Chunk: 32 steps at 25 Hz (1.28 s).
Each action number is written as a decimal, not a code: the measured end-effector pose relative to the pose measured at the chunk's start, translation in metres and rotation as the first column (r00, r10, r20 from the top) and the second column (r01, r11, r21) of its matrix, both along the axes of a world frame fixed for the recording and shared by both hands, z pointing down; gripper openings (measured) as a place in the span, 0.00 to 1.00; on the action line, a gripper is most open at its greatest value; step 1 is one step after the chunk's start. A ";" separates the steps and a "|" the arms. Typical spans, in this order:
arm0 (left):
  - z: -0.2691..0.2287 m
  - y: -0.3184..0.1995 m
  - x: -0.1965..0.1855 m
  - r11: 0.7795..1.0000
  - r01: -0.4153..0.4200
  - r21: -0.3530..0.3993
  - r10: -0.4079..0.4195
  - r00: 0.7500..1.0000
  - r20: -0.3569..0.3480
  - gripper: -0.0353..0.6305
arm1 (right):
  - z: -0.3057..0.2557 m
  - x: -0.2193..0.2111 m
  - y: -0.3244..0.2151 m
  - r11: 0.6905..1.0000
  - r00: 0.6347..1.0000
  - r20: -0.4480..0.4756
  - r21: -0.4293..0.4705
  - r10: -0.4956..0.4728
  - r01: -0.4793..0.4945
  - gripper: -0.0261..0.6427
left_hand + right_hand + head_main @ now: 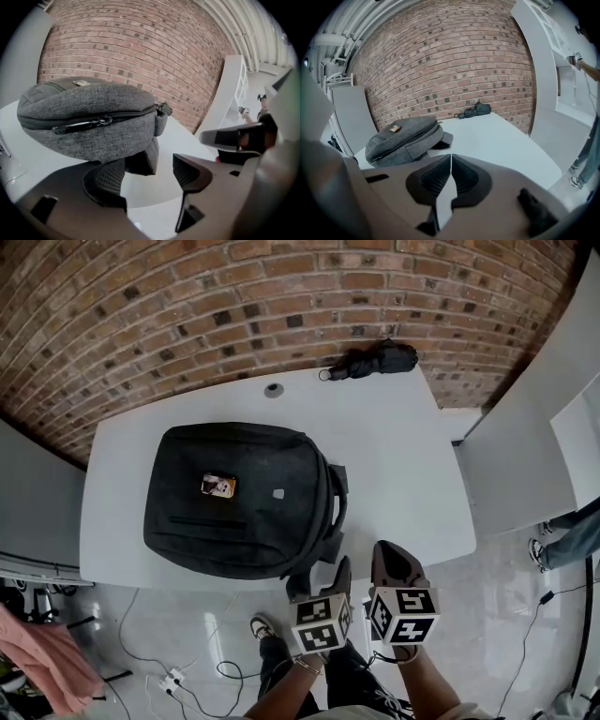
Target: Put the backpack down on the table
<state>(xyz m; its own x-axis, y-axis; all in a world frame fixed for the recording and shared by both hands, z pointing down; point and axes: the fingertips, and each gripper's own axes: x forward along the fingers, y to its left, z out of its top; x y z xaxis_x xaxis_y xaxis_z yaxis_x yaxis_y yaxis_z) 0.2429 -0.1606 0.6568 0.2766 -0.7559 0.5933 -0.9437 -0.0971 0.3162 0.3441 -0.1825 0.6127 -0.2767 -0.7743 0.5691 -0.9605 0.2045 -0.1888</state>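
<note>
The grey backpack [239, 498] lies flat on the table [403, 465]. The left gripper [150, 174], just beside it, has its fingers released. The right gripper [450, 176] has its fingers clenched, empty.

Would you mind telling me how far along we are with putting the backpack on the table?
Done, it seems: the backpack lies flat on the table. In hand: nothing. The left gripper is open near the bag's edge, with only tabletop between its jaws, and the right gripper is shut and empty. Left: probably just drawing the grippers away.
</note>
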 end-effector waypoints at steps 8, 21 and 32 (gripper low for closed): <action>-0.010 0.030 0.015 0.994 -0.104 -0.033 0.105 0.995 0.005 0.52 | -0.016 0.008 0.008 1.000 1.000 -0.001 0.013 0.027 -0.027 0.08; -0.110 0.018 -0.027 0.986 -0.102 0.132 0.101 0.995 0.015 0.43 | -0.076 -0.002 0.012 0.993 0.999 0.001 0.102 0.051 -0.051 0.08; -0.183 -0.004 -0.160 0.953 0.082 0.291 -0.095 0.995 0.031 0.14 | -0.122 -0.055 0.015 0.989 0.999 -0.047 0.150 -0.002 0.010 0.08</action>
